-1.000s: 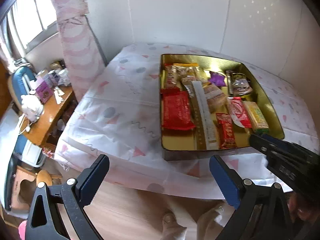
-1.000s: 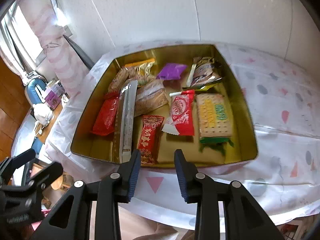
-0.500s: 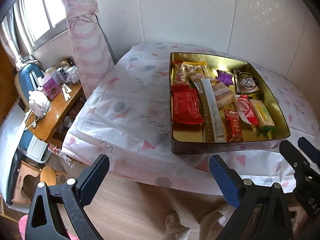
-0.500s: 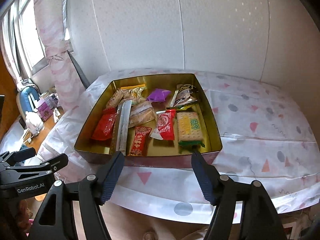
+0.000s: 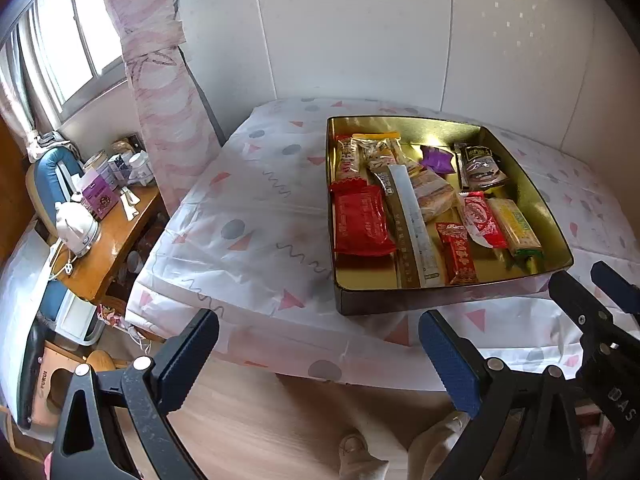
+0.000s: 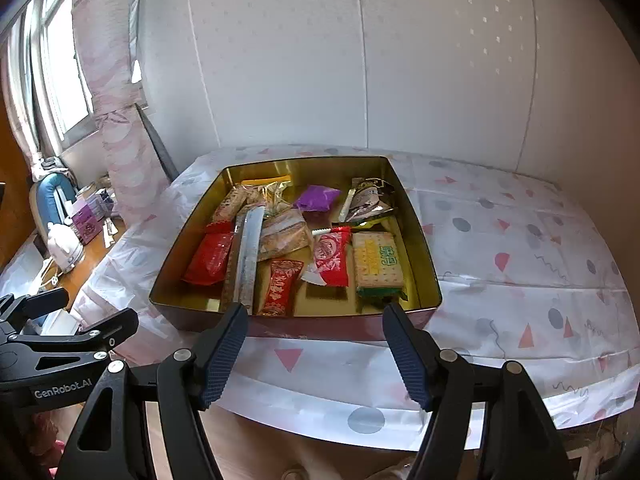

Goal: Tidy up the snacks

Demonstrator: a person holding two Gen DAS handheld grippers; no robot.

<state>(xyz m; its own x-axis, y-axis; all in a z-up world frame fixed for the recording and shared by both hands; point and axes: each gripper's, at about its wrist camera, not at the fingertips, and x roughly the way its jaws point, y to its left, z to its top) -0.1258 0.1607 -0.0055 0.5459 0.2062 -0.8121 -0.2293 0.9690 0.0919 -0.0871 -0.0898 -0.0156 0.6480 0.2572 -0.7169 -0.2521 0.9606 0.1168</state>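
A gold tin tray (image 5: pixel 532 196) sits on the table, holding several snacks: a red packet (image 5: pixel 360 220), a long silver box (image 5: pixel 408 220), a yellow-green cracker pack (image 5: pixel 516 228) and a purple packet (image 5: pixel 438 160). The right wrist view shows the same tray (image 6: pixel 420 232), red packet (image 6: pixel 210 254), long box (image 6: pixel 248 256) and cracker pack (image 6: pixel 378 260). My left gripper (image 5: pixel 319 318) is open and empty, off the table's near edge, left of the tray. My right gripper (image 6: pixel 315 309) is open and empty, just in front of the tray's near wall.
A patterned white cloth (image 5: pixel 248 208) covers the table, which stands against a white wall. To the left are a pink curtain (image 5: pixel 160 80) and a wooden desk (image 5: pixel 100 248) with a kettle and boxes. A person's feet (image 5: pixel 360 456) are on the wood floor below.
My right gripper has gone from nearly shut to wide open and has drawn back and up from the tray. The left gripper has hardly moved and stays open.
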